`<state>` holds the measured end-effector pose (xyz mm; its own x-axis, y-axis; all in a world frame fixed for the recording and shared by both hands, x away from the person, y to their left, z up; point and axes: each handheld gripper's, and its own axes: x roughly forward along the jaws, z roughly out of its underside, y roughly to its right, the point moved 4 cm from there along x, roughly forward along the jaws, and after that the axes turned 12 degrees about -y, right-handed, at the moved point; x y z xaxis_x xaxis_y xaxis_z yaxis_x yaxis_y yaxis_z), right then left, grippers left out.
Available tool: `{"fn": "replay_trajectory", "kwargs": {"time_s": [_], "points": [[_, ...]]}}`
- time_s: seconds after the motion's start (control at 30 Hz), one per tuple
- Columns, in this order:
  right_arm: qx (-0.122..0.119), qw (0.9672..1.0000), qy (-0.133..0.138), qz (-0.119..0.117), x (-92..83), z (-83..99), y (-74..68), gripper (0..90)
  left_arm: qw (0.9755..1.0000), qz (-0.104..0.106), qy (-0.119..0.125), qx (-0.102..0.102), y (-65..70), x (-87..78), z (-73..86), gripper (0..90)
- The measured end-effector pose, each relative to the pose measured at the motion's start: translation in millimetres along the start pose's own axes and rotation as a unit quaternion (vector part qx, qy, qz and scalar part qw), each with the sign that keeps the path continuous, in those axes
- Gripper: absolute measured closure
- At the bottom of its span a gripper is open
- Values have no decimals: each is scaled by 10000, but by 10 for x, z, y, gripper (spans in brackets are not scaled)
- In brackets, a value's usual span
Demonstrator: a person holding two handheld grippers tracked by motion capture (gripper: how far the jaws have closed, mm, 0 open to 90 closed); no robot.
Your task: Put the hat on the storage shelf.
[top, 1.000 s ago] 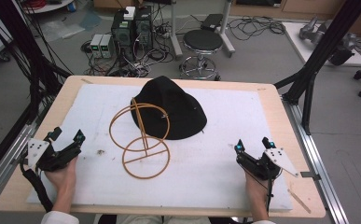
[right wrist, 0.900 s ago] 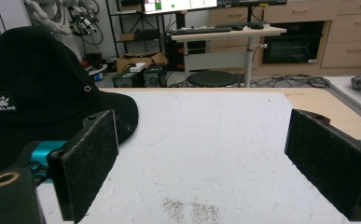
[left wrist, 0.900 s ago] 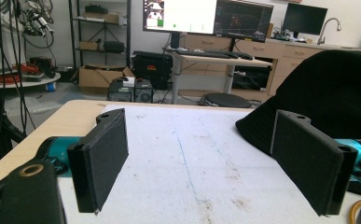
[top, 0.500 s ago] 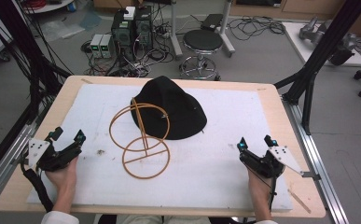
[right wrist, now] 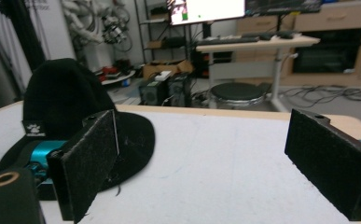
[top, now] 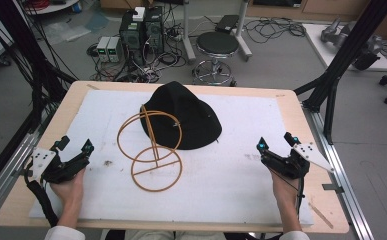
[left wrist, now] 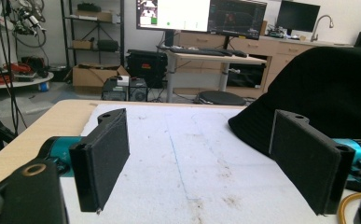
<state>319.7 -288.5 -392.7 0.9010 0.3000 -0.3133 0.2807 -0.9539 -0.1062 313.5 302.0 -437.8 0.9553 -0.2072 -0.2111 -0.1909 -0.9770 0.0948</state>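
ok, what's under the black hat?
The black hat lies on the white mat, with its near-left edge behind the wire stand. Whether the stand's top ring tucks beneath the brim cannot be told. Anything inside the hat is covered.

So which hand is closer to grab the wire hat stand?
Probably the left tongs: open, and nearer the orange wire stand. The right tongs, also open, sit farther off, beyond the black hat.

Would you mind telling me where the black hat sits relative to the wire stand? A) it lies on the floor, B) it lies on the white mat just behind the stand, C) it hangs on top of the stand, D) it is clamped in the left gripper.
B: the black hat rests on the white mat, behind the wire stand, with neither gripper touching it.
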Motion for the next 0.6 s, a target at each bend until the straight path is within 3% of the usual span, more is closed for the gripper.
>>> {"fn": "replay_trajectory", "kwargs": {"time_s": [0.37,0.6], "points": [[-366,9974,-355,-505,231,-289,-225,86,10000,14,-7,-32,-6,6,3,201],[-505,9955,-464,-660,392,-402,-378,87,10000,32,-7,-38,-8,4,4,201]]}}
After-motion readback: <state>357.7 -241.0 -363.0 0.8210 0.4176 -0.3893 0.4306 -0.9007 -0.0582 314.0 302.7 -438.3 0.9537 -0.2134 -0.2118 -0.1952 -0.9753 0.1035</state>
